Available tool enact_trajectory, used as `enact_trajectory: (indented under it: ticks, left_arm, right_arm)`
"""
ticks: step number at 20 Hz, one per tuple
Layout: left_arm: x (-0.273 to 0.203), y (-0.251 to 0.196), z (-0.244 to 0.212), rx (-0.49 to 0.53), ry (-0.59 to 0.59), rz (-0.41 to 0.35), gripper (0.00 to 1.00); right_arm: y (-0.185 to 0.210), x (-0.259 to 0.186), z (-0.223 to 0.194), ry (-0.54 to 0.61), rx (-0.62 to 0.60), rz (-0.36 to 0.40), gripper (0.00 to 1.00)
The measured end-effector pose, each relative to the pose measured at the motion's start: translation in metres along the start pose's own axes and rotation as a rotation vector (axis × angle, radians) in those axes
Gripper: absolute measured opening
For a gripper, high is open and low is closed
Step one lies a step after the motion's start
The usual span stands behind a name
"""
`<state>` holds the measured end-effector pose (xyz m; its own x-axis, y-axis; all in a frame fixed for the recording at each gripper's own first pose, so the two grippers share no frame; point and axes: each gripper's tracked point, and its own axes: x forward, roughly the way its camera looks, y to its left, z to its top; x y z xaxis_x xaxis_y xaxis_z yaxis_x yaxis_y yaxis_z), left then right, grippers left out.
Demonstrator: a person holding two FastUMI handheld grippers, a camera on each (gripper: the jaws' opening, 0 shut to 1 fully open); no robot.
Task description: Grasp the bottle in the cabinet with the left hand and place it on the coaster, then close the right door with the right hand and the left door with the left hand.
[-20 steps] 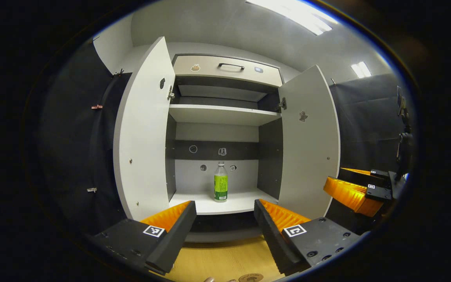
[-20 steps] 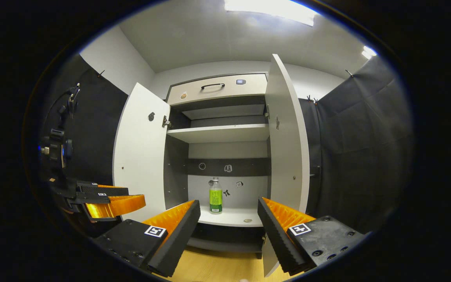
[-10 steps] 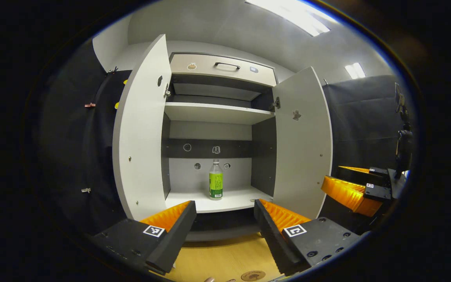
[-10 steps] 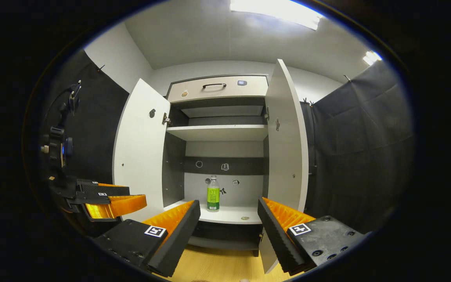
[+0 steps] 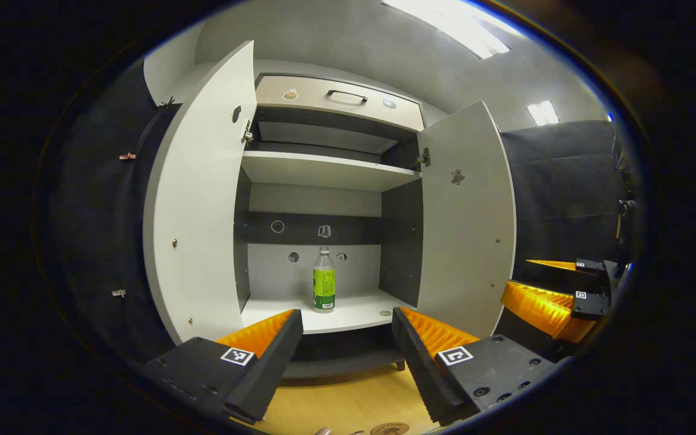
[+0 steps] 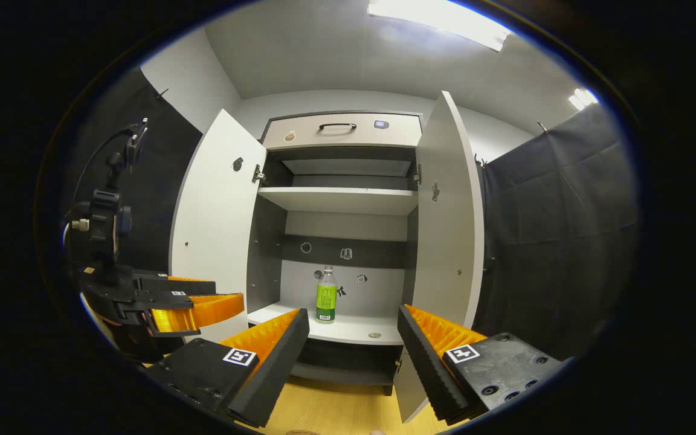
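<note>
Holding your left hand-held gripper (image 5: 348,338) spread and empty — lined up on the bottle (image 5: 324,281), upright on the cabinet's lower shelf (image 5: 348,314); right hand-held gripper (image 6: 354,356) spread too — doors wide open.

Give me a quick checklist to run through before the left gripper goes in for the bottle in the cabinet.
1. Both doors open: left door and right door swung wide. Ok.
2. Bottle upright on the bottom shelf, nothing touching it. Ok.
3. Left gripper open wide enough for the bottle. Ok.
4. Bottle centred between the fingers: it sits a little toward the left finger. Not ok, adjust slightly.
5. Right gripper open and empty, off to the side of the approach. Ok.
6. Coaster free to receive the bottle: only its edge shows. Cannot tell.
</note>
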<state>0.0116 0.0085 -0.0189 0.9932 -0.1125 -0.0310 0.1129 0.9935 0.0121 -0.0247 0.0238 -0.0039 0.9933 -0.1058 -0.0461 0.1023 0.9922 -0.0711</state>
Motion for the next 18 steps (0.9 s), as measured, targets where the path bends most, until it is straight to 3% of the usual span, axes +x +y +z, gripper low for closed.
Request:
enact_trajectory:
  ticks: [8,18]
  left_arm:
    - [0.11,0.014,-0.008,0.114,-0.011,0.032,0.94]
    - [0.234,0.047,-0.024,0.132,-0.027,0.071,0.94]
  right_arm:
    - [0.007,0.073,-0.021,0.011,0.079,0.125,0.98]
    - [-0.007,0.123,-0.046,0.04,0.076,0.165,0.98]
